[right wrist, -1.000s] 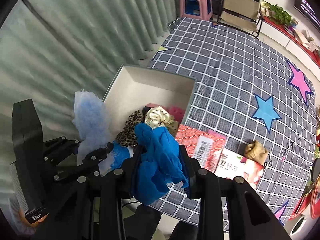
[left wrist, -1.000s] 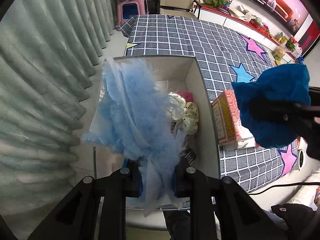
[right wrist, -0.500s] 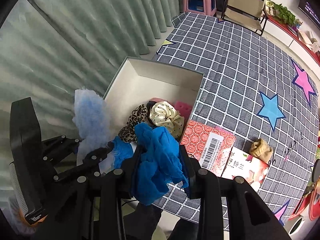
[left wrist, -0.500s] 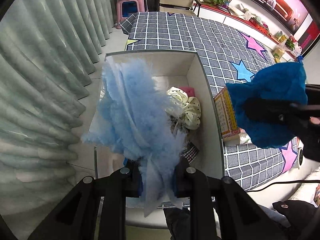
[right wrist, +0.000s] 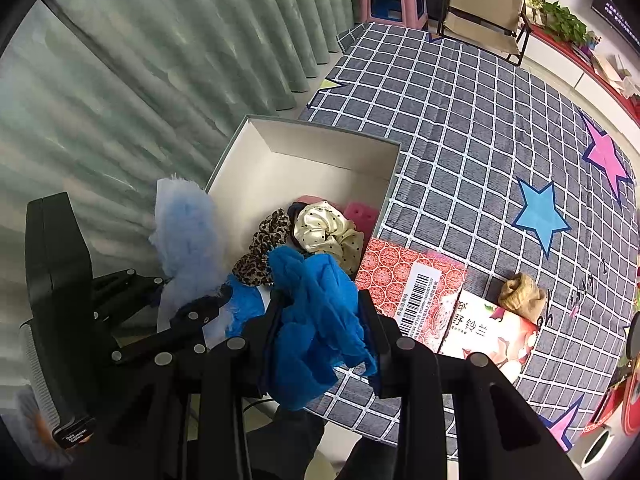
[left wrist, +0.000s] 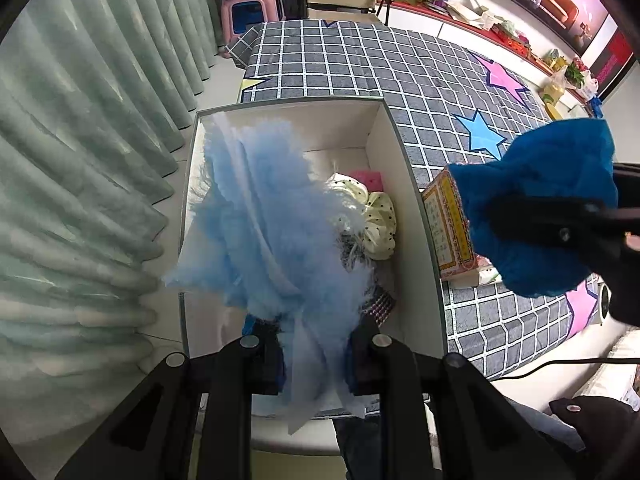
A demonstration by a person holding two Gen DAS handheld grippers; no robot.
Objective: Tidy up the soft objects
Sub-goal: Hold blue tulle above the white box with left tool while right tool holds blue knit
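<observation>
My left gripper (left wrist: 312, 354) hangs over the open white box (left wrist: 394, 184), jaws pinching a pale blue fluffy piece (left wrist: 272, 232). My right gripper (right wrist: 320, 336) pinches a deep blue cloth (right wrist: 316, 320) above the box's edge, near the scrunchies (right wrist: 320, 230) inside it.

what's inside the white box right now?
White box holds a cream dotted scrunchie, leopard scrunchie and a pink item. Its near end is hidden by the light blue fluffy cloth.

One white box (right wrist: 280, 136), three scrunchies (right wrist: 324, 232), two red packets (right wrist: 404, 276), two blue fabrics (right wrist: 316, 320), one tan sock (right wrist: 522, 296)
</observation>
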